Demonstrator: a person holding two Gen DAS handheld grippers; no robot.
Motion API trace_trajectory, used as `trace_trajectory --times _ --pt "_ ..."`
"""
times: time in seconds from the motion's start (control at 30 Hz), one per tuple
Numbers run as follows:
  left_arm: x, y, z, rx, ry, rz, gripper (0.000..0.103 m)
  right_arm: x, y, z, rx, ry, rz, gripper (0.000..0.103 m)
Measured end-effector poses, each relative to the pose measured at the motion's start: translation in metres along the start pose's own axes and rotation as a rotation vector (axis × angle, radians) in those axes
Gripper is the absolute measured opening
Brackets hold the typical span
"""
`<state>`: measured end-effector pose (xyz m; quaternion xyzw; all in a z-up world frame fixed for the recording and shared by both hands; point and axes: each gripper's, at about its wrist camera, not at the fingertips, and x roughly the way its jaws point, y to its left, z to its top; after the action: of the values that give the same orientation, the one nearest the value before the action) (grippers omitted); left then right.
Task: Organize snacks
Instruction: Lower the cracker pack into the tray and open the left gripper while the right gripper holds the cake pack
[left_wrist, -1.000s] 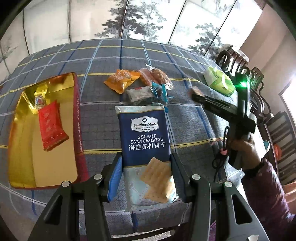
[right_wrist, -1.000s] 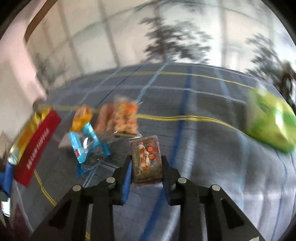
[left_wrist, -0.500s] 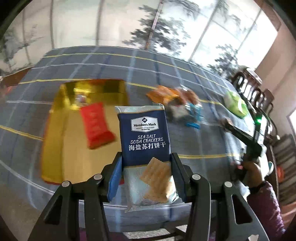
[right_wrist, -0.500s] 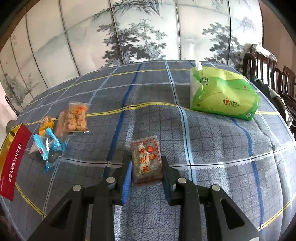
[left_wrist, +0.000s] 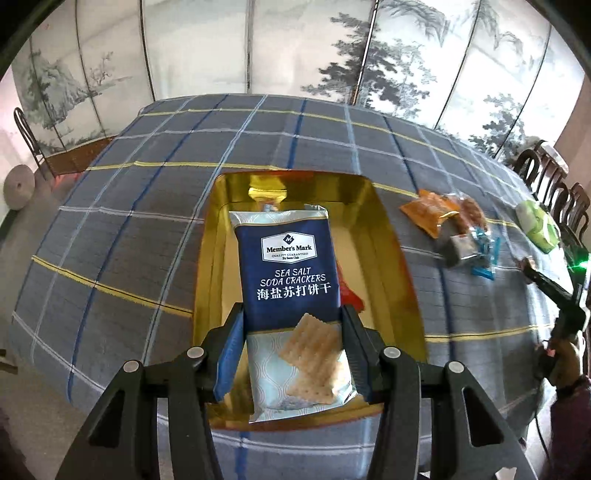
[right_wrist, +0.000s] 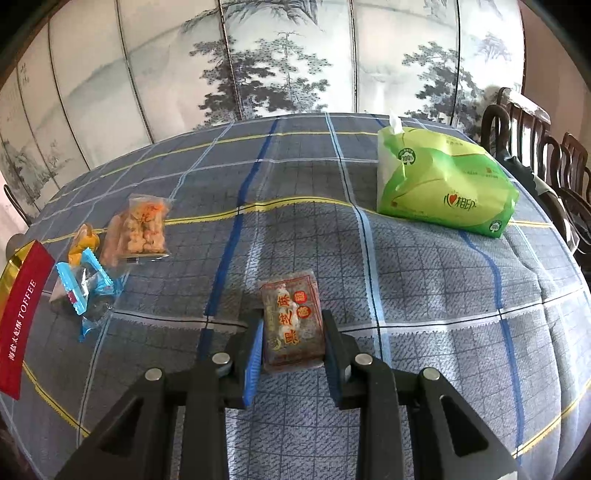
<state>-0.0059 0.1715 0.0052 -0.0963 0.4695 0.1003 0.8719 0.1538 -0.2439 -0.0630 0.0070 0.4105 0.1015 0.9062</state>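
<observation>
My left gripper (left_wrist: 292, 334) is shut on a blue Member's Mark soda cracker pack (left_wrist: 288, 273), held above the gold tray (left_wrist: 391, 258). A red packet (left_wrist: 349, 295) in the tray peeks out from behind the pack. My right gripper (right_wrist: 291, 341) is shut on a small brown snack packet with red and yellow print (right_wrist: 291, 325), just over the plaid tablecloth. Left of it lie a clear bag of orange snacks (right_wrist: 142, 229), an orange packet (right_wrist: 83, 242) and blue-wrapped candies (right_wrist: 83, 291). The same pile (left_wrist: 454, 229) shows right of the tray in the left wrist view.
A green tissue pack (right_wrist: 439, 184) sits at the back right of the table. The tray's red side marked TOFFEE (right_wrist: 22, 317) is at the left edge. Dark wooden chairs (right_wrist: 535, 133) line the right side; a painted folding screen (right_wrist: 295, 55) stands behind the table.
My left gripper carried the cracker pack leftward until the gold tray lies under it. The right wrist view swung and settled, with the brown packet still in its jaws.
</observation>
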Motion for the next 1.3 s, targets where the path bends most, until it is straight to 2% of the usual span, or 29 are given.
trace_trajectory --times 0.53,1.3 --pt "0.031 0.010 0.006 0.071 0.013 0.066 0.046 0.000 0.000 0.001 -0.012 0.002 -0.018 0.029" --pt "0.054 0.018 0.013 0.083 0.051 0.121 0.046 0.001 0.001 0.001 -0.013 0.001 -0.020 0.029"
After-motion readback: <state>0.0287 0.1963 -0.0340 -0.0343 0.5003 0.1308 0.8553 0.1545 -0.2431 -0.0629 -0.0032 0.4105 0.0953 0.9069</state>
